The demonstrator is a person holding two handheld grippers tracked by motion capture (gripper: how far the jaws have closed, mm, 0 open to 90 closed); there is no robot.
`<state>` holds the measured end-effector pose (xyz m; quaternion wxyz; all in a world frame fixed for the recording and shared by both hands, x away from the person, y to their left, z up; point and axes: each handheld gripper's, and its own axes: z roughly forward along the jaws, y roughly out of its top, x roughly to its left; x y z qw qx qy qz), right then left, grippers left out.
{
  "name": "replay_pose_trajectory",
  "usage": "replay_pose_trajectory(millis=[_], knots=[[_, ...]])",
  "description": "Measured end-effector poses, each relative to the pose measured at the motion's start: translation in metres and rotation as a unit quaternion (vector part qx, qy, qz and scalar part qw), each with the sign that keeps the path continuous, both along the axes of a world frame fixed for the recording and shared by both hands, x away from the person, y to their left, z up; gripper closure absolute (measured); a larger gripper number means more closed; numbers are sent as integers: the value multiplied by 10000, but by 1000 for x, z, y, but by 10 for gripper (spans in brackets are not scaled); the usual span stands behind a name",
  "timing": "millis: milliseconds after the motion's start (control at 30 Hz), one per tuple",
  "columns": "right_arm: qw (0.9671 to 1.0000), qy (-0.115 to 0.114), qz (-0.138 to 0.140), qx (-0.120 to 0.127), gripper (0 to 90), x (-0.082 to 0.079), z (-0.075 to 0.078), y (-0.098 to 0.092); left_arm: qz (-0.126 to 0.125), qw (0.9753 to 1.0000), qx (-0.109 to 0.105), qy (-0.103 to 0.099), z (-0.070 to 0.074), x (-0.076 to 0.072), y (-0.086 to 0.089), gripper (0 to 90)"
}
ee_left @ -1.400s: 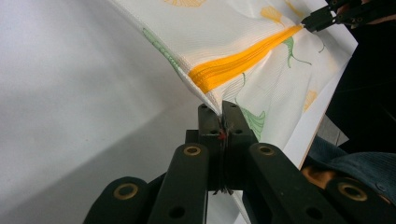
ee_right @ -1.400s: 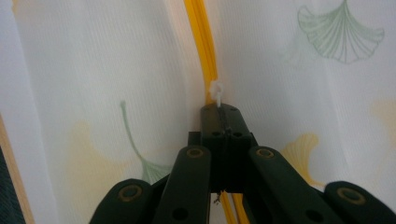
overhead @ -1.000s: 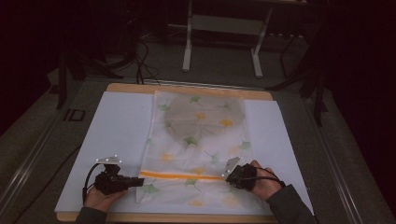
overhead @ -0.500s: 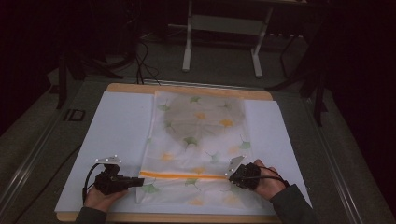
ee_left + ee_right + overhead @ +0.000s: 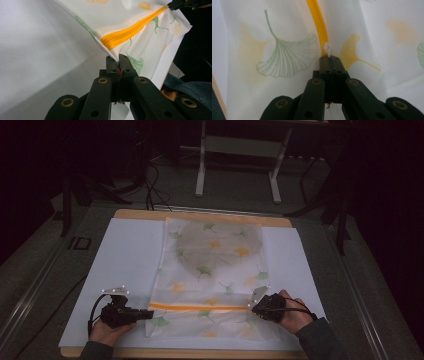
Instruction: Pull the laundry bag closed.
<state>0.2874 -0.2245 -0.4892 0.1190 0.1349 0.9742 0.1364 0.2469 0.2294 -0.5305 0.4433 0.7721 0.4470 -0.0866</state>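
On the white table (image 5: 125, 255), mesh bag (image 5: 215, 265) lying lengthwise away from person, orange zipper (image 5: 200, 308) crosswise, each hand-held gripper, left (image 5: 149, 314) and right (image 5: 255, 309), pinching one zipper end.

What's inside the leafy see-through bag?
A dark, grey rounded shape shows through the far half of the mesh bag. The fabric blurs it, so I can't tell what it is. The orange zipper looks shut.
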Motion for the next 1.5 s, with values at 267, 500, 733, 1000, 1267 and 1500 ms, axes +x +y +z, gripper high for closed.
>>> replay_pose_trajectory(millis=[267, 500, 733, 1000, 1267, 1500], knots=[[9998, -54, -138, -93, 900, 0, -1, -14, -11, 10000, -4, -9, 0, 1, 1, 890], [9994, -145, -212, -233, 900, -1, 0, -24, -9, 10000, -23, 22, 0, 1, 1, 890], [9985, -146, -423, -325, 900, -3, -2, -41, -12, 10000, -17, 30, 0, 1, 3, 891], [9982, -195, -519, -246, 900, -7, 0, -51, -44, 10000, 2, 57, -2, -1, 0, 890], [9963, -126, -816, 220, 793, -14, -9, -67, -234, 9996, 84, 97, -4, -3, -1, 818], [9884, 38, -1201, 928, 619, -14, -10, -83, 14, 9999, 140, -10, 1, -6, 8, 693]])
